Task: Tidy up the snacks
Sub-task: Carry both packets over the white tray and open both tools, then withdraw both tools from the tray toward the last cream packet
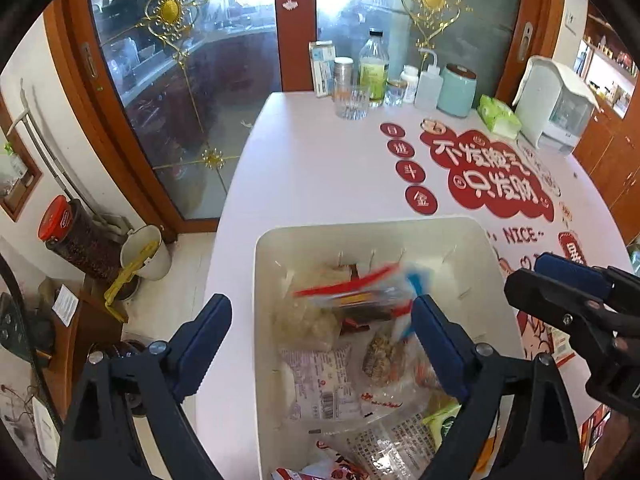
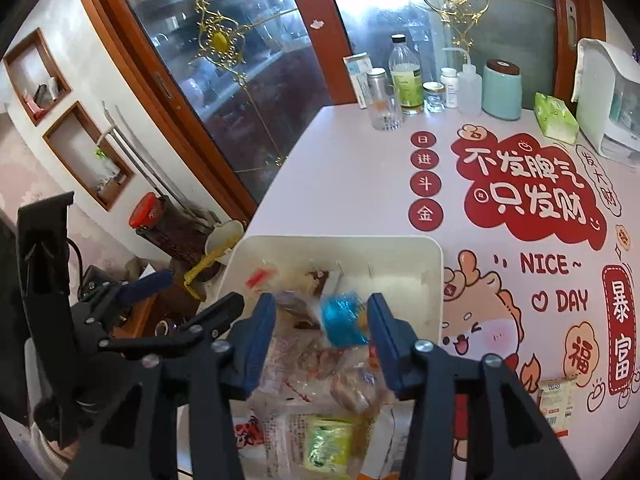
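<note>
A white plastic bin (image 1: 472,236) sits at the table's near left edge, full of several wrapped snacks. A blue-and-red packet (image 1: 384,284) looks blurred in mid-air above the pile; in the right wrist view it is a blue packet (image 2: 344,318) lying between the fingers, untouched. My left gripper (image 1: 322,344) is open over the bin's left side. My right gripper (image 2: 322,328) is open over the bin (image 2: 434,264); it shows at the right of the left wrist view (image 1: 560,280). A small beige snack packet (image 2: 556,400) lies on the table to the right.
The table wears a white cloth (image 2: 352,184) with red Chinese lettering. At its far edge stand a glass (image 2: 386,114), bottles (image 2: 406,76), a teal canister (image 2: 502,90), a green tissue pack (image 2: 556,114) and a white appliance (image 2: 610,96). Glass doors and floor clutter lie left.
</note>
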